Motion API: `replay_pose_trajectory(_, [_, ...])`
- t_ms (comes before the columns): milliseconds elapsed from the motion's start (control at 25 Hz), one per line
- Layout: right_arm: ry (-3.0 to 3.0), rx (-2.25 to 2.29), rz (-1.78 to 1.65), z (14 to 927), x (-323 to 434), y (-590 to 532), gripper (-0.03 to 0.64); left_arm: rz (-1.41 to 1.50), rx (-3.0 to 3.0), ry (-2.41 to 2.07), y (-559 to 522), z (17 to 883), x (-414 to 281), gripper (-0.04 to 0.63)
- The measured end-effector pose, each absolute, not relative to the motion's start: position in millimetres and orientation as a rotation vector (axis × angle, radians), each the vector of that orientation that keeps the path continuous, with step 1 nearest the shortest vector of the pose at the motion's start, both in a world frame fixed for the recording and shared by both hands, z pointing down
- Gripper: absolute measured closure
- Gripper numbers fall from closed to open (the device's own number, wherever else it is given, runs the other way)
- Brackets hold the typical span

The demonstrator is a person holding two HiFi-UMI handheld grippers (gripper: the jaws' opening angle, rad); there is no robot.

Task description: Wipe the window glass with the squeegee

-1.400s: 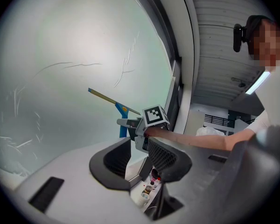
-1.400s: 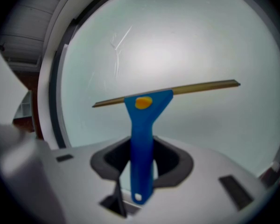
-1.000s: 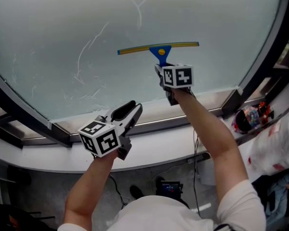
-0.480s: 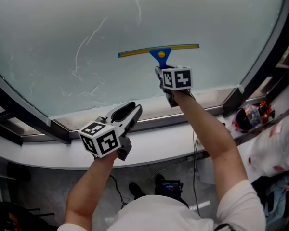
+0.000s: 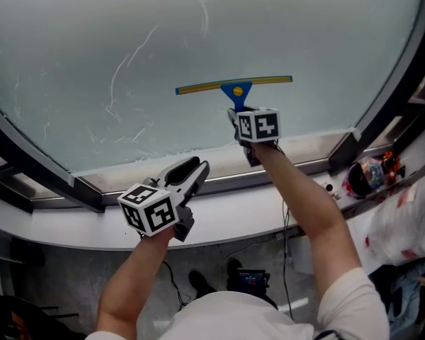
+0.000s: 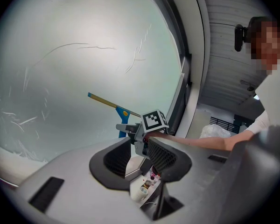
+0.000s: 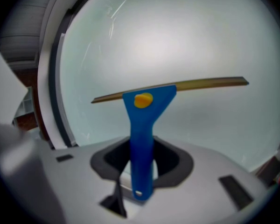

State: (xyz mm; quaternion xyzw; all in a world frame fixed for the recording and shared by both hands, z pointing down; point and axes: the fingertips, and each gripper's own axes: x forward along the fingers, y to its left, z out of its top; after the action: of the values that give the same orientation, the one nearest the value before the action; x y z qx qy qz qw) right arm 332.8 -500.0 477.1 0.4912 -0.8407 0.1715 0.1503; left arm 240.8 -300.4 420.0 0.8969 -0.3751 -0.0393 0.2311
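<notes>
Right gripper [image 7: 142, 164] fingers are clamped on the squeegee [image 7: 144, 120] handle, plain only in its own view; from overhead its cube hides the grip. The blade lies against the glass [image 5: 127, 34]. Left gripper [image 6: 139, 155] fingers stand apart, empty.

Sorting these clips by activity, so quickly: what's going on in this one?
A person is working on the large frosted window glass. The right gripper is shut on the handle of a blue plastic squeegee, whose long yellowish blade lies level against the pane, low down near the bottom frame. The left gripper hangs open and empty by the white window sill. Thin streaks show on the glass up and left of the blade.
</notes>
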Motion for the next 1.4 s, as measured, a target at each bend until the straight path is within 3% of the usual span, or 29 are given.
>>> replay_pose_trajectory(1400, [-2.314,1.314,0.598,585,329,-498,0.465,-0.057,2.35,-1.003,-308,488,247,0.457])
